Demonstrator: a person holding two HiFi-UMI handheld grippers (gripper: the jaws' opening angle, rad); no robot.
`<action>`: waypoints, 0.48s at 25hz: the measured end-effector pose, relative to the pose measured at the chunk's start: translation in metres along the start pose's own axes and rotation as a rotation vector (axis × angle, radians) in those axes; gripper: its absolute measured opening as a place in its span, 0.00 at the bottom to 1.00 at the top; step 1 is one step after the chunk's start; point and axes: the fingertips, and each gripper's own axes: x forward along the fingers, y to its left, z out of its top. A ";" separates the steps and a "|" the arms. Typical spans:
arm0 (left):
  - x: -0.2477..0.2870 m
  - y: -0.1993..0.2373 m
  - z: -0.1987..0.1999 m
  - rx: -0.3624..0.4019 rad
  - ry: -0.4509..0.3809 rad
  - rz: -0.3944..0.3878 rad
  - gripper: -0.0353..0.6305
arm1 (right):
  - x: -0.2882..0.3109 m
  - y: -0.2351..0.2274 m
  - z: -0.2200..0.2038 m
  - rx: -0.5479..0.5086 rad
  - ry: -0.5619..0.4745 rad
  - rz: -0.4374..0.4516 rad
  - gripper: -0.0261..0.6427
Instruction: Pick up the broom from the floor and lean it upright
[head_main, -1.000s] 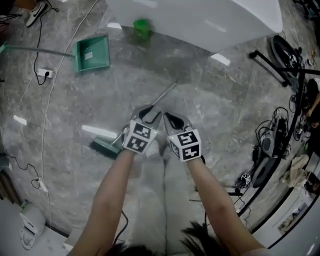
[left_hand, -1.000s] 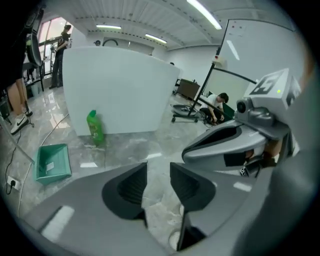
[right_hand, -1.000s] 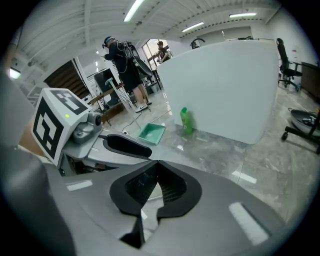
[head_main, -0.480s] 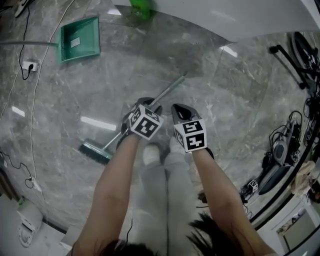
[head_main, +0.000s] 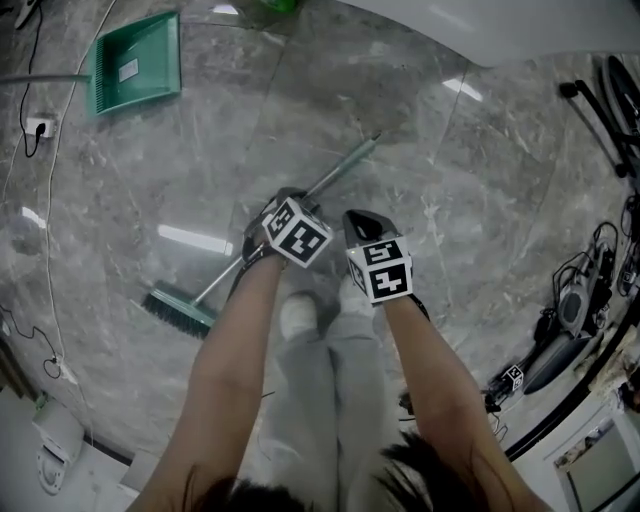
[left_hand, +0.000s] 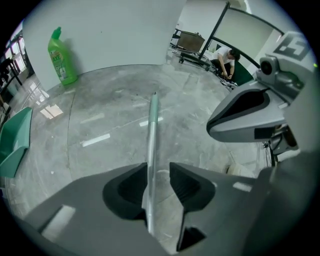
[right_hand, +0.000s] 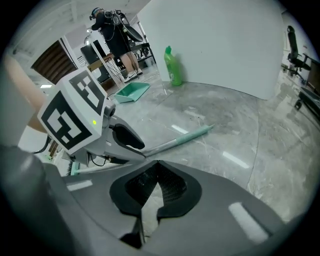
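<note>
Head view: the broom (head_main: 262, 245) lies flat on the floor (head_main: 480, 200), its long axis slanting from the brush (head_main: 178, 311) at lower left to the handle (head_main: 345, 170) tip at upper right. Our left gripper (head_main: 288, 195) is over mid-handle; our right gripper (head_main: 360, 216) is just beside it, off the shaft.

Left gripper view: the jaws stand apart and straddle the handle, which runs straight ahead along the left jaw, with a gap at the right one. We judge it unclamped.

Right gripper view: the jaw tips meet on nothing, and the handle crosses ahead. The left is nearer.
</note>
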 end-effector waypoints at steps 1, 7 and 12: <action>0.004 0.001 -0.002 0.004 0.007 0.004 0.25 | 0.002 0.000 0.000 0.009 -0.002 -0.001 0.04; 0.016 0.011 -0.005 0.004 0.025 0.036 0.23 | 0.014 0.006 0.003 0.031 -0.013 0.016 0.04; 0.019 0.014 -0.006 -0.002 0.023 0.031 0.21 | 0.019 0.009 0.005 0.028 -0.012 0.034 0.04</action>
